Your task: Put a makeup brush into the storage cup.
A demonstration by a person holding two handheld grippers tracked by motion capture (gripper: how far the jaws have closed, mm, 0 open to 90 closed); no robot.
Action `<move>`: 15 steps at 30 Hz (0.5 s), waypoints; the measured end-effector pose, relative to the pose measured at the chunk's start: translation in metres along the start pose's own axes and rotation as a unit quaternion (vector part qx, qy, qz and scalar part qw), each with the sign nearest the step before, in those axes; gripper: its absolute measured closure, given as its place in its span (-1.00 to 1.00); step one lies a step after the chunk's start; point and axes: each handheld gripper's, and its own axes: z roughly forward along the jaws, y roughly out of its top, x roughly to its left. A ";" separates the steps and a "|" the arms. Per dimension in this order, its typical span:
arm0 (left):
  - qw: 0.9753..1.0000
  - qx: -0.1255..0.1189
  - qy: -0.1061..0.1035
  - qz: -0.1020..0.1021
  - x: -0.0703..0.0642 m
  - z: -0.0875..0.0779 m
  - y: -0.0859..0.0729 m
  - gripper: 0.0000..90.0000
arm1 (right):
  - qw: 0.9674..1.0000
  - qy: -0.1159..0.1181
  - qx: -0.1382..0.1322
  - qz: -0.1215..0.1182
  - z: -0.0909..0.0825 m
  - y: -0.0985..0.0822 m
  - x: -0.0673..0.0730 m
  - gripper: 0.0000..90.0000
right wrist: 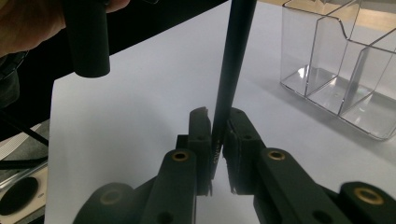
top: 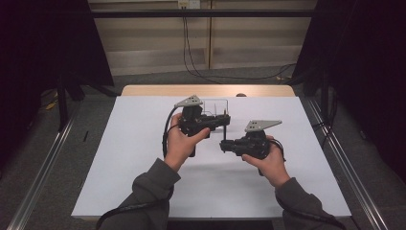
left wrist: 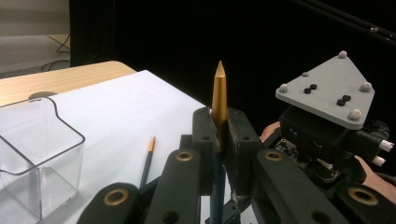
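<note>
No lettering, label or number can be read anywhere.

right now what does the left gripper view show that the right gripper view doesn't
Left gripper view: the pen's gold tip standing above the left tongs, a second pen lying on the sheet, and a grey plate.
Right gripper view: the right tongs around the dark shaft, the box's dividers, and a hand with a black handle at top left.
Both: the pen held upright between black tongs, the clear box and the white sheet.
</note>
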 end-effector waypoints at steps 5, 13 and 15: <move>1.000 -0.005 0.004 0.001 0.001 -0.001 0.000 0.86 | 1.000 0.011 -0.016 0.000 0.000 0.000 0.001 0.54; 1.000 -0.004 0.007 0.006 0.002 -0.005 0.000 0.86 | 1.000 0.015 -0.022 -0.009 -0.002 0.001 0.000 -0.10; 1.000 -0.006 0.010 0.008 0.002 -0.006 0.001 0.86 | 1.000 0.013 -0.014 -0.002 -0.003 0.001 -0.002 -0.21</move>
